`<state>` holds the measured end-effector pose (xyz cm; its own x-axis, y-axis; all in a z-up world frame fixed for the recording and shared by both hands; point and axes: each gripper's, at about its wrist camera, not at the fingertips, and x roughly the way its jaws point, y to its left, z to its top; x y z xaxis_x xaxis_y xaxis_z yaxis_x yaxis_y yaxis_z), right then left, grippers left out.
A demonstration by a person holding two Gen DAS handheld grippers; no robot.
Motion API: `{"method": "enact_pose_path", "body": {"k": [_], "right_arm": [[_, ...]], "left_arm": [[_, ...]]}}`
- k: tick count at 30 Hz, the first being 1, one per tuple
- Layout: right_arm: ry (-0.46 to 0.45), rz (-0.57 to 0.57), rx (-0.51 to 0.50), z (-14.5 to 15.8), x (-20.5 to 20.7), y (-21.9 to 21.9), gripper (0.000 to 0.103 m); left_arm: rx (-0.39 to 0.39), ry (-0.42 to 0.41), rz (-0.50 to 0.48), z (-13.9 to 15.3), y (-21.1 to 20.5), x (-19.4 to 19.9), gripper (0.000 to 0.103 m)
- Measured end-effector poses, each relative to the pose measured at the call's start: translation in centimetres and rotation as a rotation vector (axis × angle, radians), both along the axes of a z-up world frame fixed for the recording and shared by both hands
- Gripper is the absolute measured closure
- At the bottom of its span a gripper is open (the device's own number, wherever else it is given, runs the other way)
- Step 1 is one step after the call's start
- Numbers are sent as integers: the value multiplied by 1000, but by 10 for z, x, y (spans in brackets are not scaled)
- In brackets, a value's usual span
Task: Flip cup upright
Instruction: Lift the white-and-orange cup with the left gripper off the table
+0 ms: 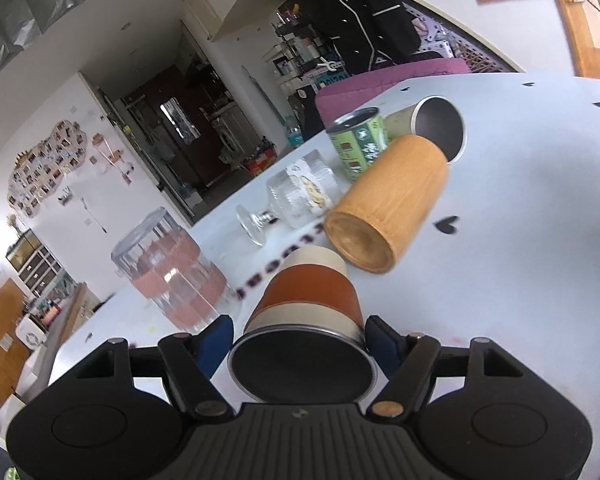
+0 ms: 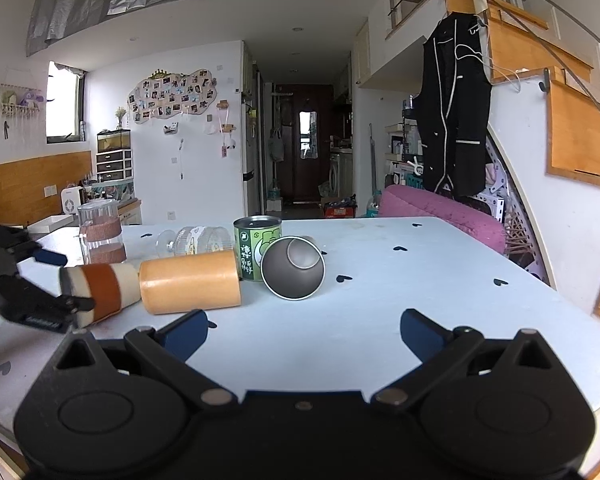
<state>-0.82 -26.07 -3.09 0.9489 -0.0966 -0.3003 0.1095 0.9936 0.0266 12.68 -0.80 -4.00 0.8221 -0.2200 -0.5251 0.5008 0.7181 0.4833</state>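
Note:
A cream cup with a brown band (image 1: 310, 304) lies on its side, its dark mouth toward my left camera. My left gripper (image 1: 300, 342) has a blue finger on each side of the cup near its mouth and is shut on it. The cup (image 2: 100, 290) and the left gripper (image 2: 62, 284) also show at the left of the right wrist view. My right gripper (image 2: 304, 330) is open and empty above the white table (image 2: 420, 300).
A wooden cup (image 1: 388, 208) lies on its side just beyond the held cup. A metal cup (image 1: 440, 128) and a stemmed glass (image 1: 292, 200) also lie on their sides. A green can (image 1: 358, 142) and a banded glass jar (image 1: 172, 276) stand upright.

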Motion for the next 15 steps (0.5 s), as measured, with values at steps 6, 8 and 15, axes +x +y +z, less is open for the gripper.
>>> {"method": "enact_pose_path", "body": {"k": [6,8,15], "right_arm": [[14,9,14,-2,7,-1,0],[16,16,13,-4,6,0,0],[32,31,12,-6,12,6,0]], "left_arm": [[7,21,-45,2,6,-33,30],[3,28,-65,3,7,-42,30],[-8,57,-133,4,16,-74,30]]}}
